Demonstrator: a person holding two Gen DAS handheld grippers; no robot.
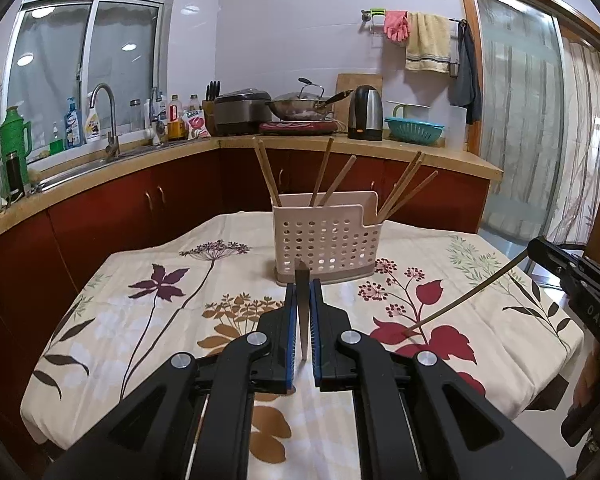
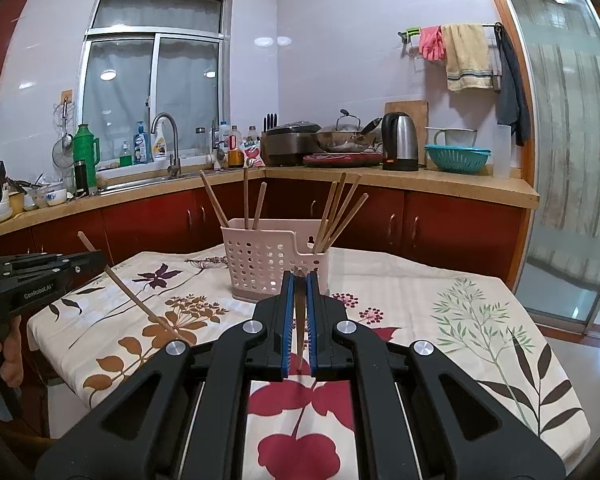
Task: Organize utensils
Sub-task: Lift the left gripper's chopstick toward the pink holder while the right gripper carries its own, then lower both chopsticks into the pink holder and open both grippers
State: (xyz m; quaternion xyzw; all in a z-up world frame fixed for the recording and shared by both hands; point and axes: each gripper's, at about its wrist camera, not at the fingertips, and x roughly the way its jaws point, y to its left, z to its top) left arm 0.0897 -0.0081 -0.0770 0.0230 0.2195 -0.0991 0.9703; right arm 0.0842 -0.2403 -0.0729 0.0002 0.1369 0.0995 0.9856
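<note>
Left wrist view: left gripper (image 1: 302, 312) clamped on a chopstick (image 1: 302, 312), seen nearly end-on, long axis running down between the blue pads (image 1: 289, 344), lower tip close to the cloth (image 1: 140, 320) (touching or not, cannot tell); holder (image 1: 324, 240) dead ahead and a little beyond the fingertips, upright, tall compartment to the left, low one to the right, sticks (image 1: 266, 176) already fanned out of both; right gripper (image 1: 556, 264) off to the far right, closed on a second chopstick (image 1: 468, 298) slanting down and leftward to a tip resting on the red leaf print.

Right wrist view: right gripper (image 2: 299, 304) likewise shut on its chopstick (image 2: 299, 320), axis along the fingers and pitched downward; holder (image 2: 276, 260) straight ahead, slightly left, low compartment nearest; left gripper (image 2: 52, 272) out at the far left, its chopstick (image 2: 136, 300) tilted, upper end up-left, lower end toward the middle of the table.

Judged from both: neither stick yet upright; next move needs lift, a turn to vertical, then forward over the rim; roughly equal reach for both (right perhaps nearer the low compartment).
</note>
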